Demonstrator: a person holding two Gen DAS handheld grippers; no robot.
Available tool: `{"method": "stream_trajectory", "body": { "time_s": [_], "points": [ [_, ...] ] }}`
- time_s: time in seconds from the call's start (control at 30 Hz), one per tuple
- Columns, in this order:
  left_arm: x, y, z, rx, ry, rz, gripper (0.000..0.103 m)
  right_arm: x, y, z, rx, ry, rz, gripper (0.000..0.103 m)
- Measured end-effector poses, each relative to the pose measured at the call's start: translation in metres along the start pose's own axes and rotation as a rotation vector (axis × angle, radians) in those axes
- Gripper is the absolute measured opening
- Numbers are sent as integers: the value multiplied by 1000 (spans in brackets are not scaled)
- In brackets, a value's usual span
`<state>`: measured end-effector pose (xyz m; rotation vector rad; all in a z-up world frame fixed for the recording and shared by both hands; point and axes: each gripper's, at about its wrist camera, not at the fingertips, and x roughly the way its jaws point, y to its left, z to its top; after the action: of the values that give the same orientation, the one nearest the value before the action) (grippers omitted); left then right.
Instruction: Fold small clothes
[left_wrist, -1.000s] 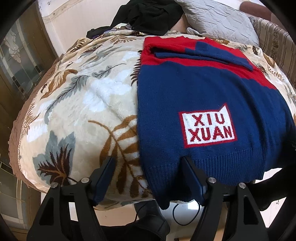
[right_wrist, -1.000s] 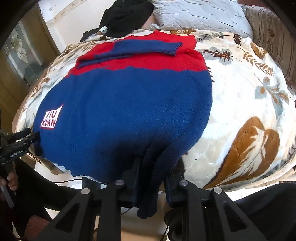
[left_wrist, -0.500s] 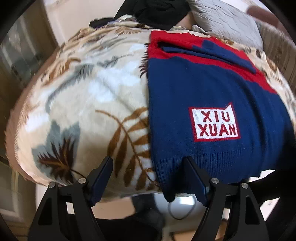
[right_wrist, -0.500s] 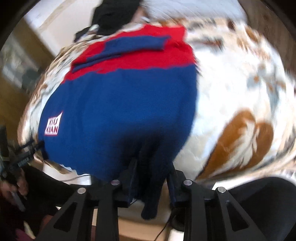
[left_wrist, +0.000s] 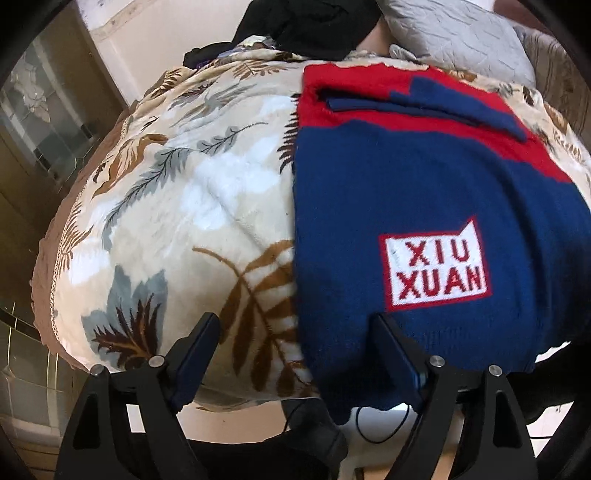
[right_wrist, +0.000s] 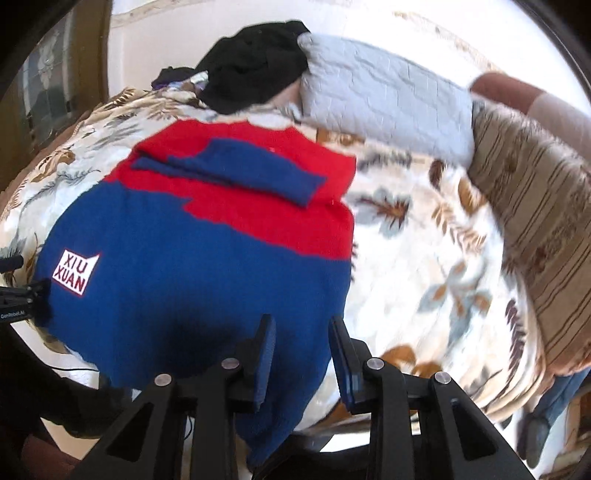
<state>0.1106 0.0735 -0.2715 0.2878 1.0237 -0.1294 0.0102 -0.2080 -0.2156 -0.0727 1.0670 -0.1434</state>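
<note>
A navy and red knit sweater (left_wrist: 424, 192) with a white XIU XUAN patch (left_wrist: 436, 271) lies flat on the leaf-print blanket (left_wrist: 192, 206), sleeves folded across its red top. My left gripper (left_wrist: 295, 347) is open; its jaws straddle the sweater's lower left hem corner, which hangs over the bed edge. In the right wrist view the same sweater (right_wrist: 207, 258) shows, and my right gripper (right_wrist: 301, 354) has its jaws parted a little, the lower right hem corner lying between them without being pinched.
A grey quilted pillow (right_wrist: 388, 110) and a pile of black clothes (right_wrist: 255, 62) lie at the head of the bed. A striped cushion (right_wrist: 543, 229) runs along the right side. A glass-door cabinet (left_wrist: 48, 122) stands to the left. Cables lie on the floor below.
My right gripper, shut on the hem corner a second ago, has opened and tilted up toward the bed. My left gripper has moved closer over the left hem corner, still open.
</note>
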Motion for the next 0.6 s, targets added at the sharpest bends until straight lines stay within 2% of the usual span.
{"method": "stream_trajectory", "body": {
  "time_s": [0.07, 0.27, 0.43, 0.5, 0.57, 0.6],
  "points": [
    [-5, -3, 0, 6, -10, -10, 84, -3, 1, 3, -4, -12, 1, 34],
    [-19, 2, 4, -21, -47, -30, 59, -8, -4, 1, 7, -30, 13, 34],
    [-20, 2, 3, -19, -41, -42, 60, -12, -8, -1, 13, -32, 18, 34],
    [-19, 3, 2, -30, -23, -62, 67, -13, -8, -1, 19, -34, 24, 34],
    [-18, 4, 0, -36, -14, -76, 68, -19, -13, -1, 50, -58, 43, 34],
    [-18, 4, -1, -34, -9, -79, 68, -26, -17, -2, 78, -99, 47, 34]
  ]
}}
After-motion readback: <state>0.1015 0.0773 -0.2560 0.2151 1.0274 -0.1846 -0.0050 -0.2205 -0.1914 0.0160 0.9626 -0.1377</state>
